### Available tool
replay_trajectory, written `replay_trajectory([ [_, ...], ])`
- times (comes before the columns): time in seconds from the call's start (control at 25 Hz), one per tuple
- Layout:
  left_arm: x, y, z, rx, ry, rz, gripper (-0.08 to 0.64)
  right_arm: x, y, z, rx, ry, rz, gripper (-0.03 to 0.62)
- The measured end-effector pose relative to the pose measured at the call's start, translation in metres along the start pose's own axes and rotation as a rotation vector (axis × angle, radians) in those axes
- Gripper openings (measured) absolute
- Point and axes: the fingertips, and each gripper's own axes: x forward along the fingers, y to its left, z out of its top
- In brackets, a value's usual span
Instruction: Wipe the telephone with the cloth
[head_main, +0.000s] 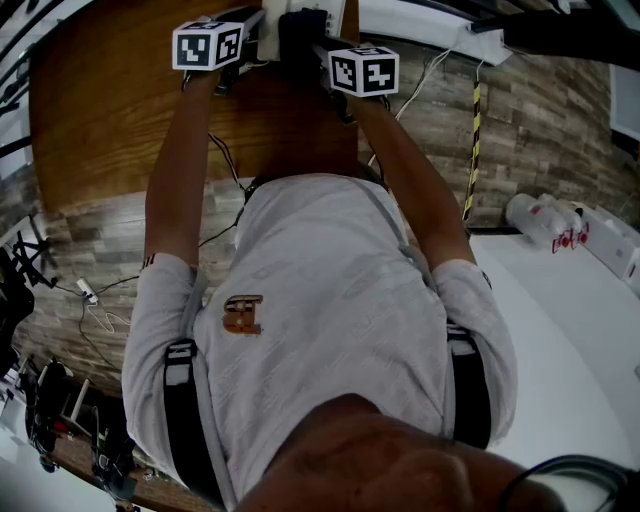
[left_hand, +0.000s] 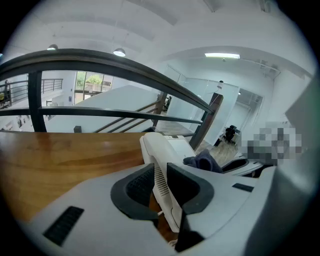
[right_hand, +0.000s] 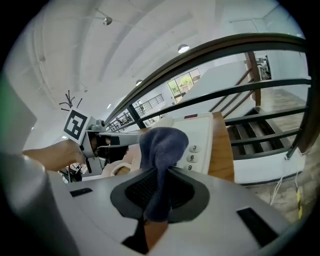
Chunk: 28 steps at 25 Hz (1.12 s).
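Telephone (left_hand: 172, 146) on wooden tabletop (left_hand: 60, 160), close to railing (left_hand: 125, 67). Left gripper (left_hand: 160, 186) closed narrow on telephone's white near edge. Right gripper (right_hand: 159, 192) clamped on dark blue cloth (right_hand: 162, 142), bunched upward in front of telephone face, beside number keys (right_hand: 192, 157). Contact there not confirmable.

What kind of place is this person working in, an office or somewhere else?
Likely an upper floor or landing of an office-like building: a white desk telephone sits on a wooden table beside a dark metal railing, with a stairway descending beyond it.
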Motion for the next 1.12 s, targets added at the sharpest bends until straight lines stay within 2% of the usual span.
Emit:
replay_trajectory([
  [0.44,0.004,-0.004,-0.004,-0.001,0.001,0.008,0.084,-0.05,-0.051,-0.015,0.023,-0.009,-0.079,0.071],
  [0.6,-0.003,-0.006,-0.002,0.025,0.003,0.045,0.084,-0.068,-0.048,-0.011,0.029,-0.043,-0.062,0.071],
  [0.76,-0.007,-0.007,-0.001,0.062,0.002,0.083,0.084,-0.074,-0.035,0.009,0.008,-0.104,-0.006,0.071],
  [0.92,-0.028,-0.025,0.012,0.089,-0.07,0.103,0.084,-0.09,-0.013,0.035,-0.039,-0.194,0.056,0.071],
  [1.12,-0.058,-0.059,0.037,0.106,-0.219,0.07,0.074,-0.106,0.021,0.069,-0.106,-0.293,0.127,0.071],
])
